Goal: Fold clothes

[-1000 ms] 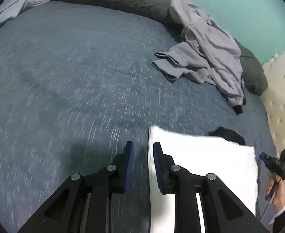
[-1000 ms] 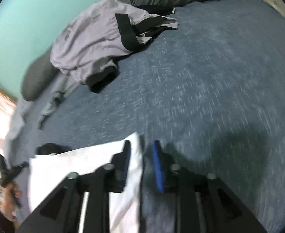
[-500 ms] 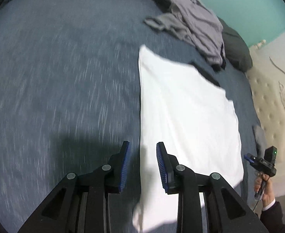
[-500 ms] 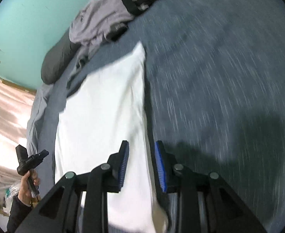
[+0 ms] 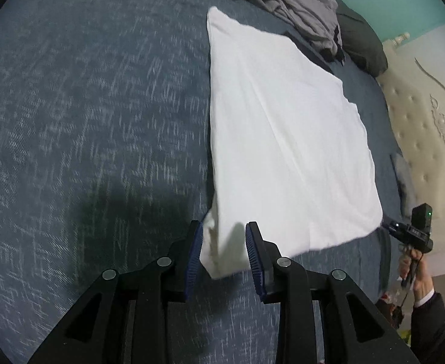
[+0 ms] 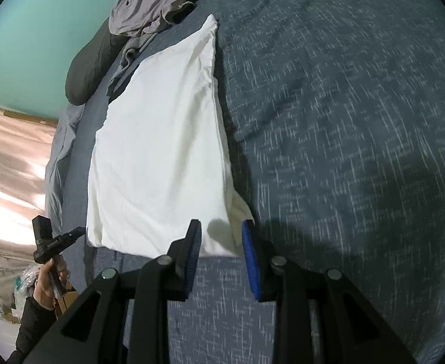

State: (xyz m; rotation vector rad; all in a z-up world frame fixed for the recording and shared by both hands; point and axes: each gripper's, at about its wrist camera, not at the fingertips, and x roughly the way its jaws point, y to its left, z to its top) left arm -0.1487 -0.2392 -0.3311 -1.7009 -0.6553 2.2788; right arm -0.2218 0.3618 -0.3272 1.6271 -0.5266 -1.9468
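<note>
- Blue-grey bedding covers the bed (image 5: 95, 115), with a teal wall (image 6: 40, 21) behind it and a cream tufted headboard (image 5: 422, 139) along one side.
- On that bed lies the white garment (image 5: 283, 139), folded into a broad flat panel with one long straight edge and its near corners towards me.
- Its near left corner sits between the blue pads of my left tongs (image 5: 224, 244); those jaws are opening, and the pads stand clear of the cloth on both sides, so the corner looks let go.
- Its near right corner sits in front of my right tongs (image 6: 221, 241); the jaws are parted and the cloth's edge lies between the tips, but I cannot tell whether the pads press on it.
- My right hand (image 5: 416, 273) shows at the edge of the left wrist view, wrapped round the handle, and my left hand (image 6: 48, 279) shows likewise in the right wrist view, both in dark sleeves.
- Beyond the far end of the white garment sits a heap of grey clothes (image 5: 295, 3), crumpled and unfolded.
- Just beside the heap, against the wall, rests a dark grey pillow (image 6: 89, 66).
</note>
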